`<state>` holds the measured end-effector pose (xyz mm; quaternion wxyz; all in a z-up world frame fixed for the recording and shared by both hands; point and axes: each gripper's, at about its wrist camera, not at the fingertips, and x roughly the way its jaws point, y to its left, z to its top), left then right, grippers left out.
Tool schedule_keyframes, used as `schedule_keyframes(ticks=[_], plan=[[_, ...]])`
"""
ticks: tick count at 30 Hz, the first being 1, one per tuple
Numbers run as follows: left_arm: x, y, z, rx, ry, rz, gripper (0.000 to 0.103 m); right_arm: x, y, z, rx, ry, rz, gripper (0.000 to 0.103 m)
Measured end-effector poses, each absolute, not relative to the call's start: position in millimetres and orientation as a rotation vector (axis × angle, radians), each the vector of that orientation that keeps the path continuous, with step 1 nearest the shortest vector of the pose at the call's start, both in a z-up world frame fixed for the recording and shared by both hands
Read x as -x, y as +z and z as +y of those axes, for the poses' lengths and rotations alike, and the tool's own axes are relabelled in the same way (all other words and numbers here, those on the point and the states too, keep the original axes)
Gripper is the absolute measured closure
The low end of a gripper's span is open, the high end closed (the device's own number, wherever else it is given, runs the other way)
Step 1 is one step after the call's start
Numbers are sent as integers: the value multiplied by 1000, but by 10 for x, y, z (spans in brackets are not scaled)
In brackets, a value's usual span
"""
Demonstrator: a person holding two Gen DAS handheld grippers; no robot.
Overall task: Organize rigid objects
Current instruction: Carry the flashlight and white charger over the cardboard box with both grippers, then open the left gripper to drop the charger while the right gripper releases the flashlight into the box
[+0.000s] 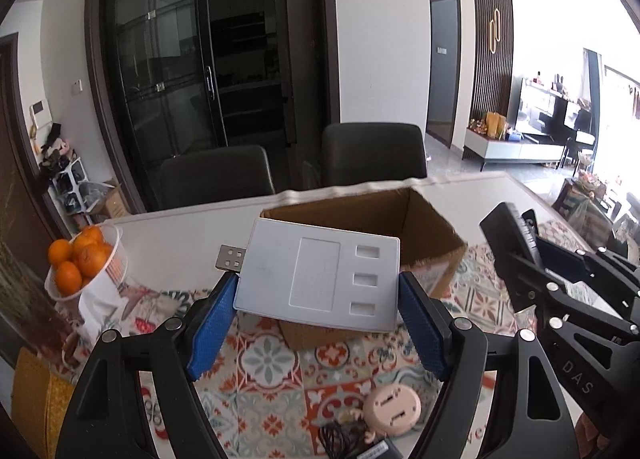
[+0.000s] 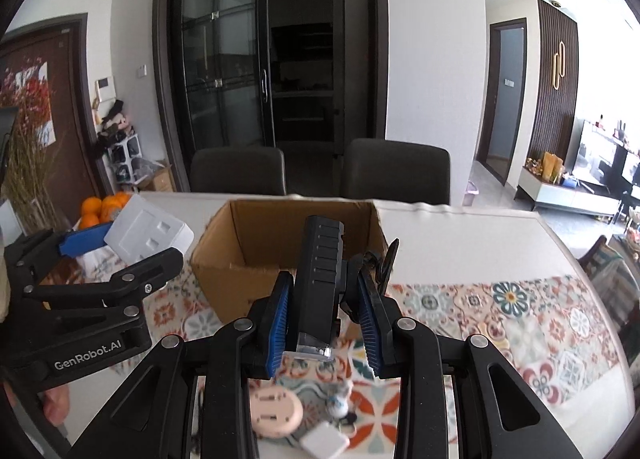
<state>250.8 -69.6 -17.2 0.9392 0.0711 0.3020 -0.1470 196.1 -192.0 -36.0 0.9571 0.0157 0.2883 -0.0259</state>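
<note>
Left gripper (image 1: 316,299): blue pads half-spread, clamped on the long edges of a flat white USB hub (image 1: 320,279), held above the near wall of the cardboard box (image 1: 432,235). Right gripper (image 2: 322,315): jaws nearly closed, pinching a narrow black device (image 2: 320,279) upright, also in front of the box. Judgement: both items are light, stiff plastic with smooth shells, liable to slip or pivot. Edge grip on the hub looks sound; the metal plug (image 1: 231,258) juts out, so avoid knocking it. Pink round gadget (image 1: 392,409) remains on the patterned tablecloth (image 1: 264,363).
</note>
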Motion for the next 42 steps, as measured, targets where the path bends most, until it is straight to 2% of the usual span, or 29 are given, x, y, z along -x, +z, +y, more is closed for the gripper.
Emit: schedule_keyframes(ticks=[23, 42], plan=[[-3585, -256, -878, -152, -292, 682, 25, -3222, -348, -2140, -32, 50, 655, 71], [-4099, -836, -1073, -237, -294, 870, 24, -3854, -969, -2291, -38, 94, 852, 71]])
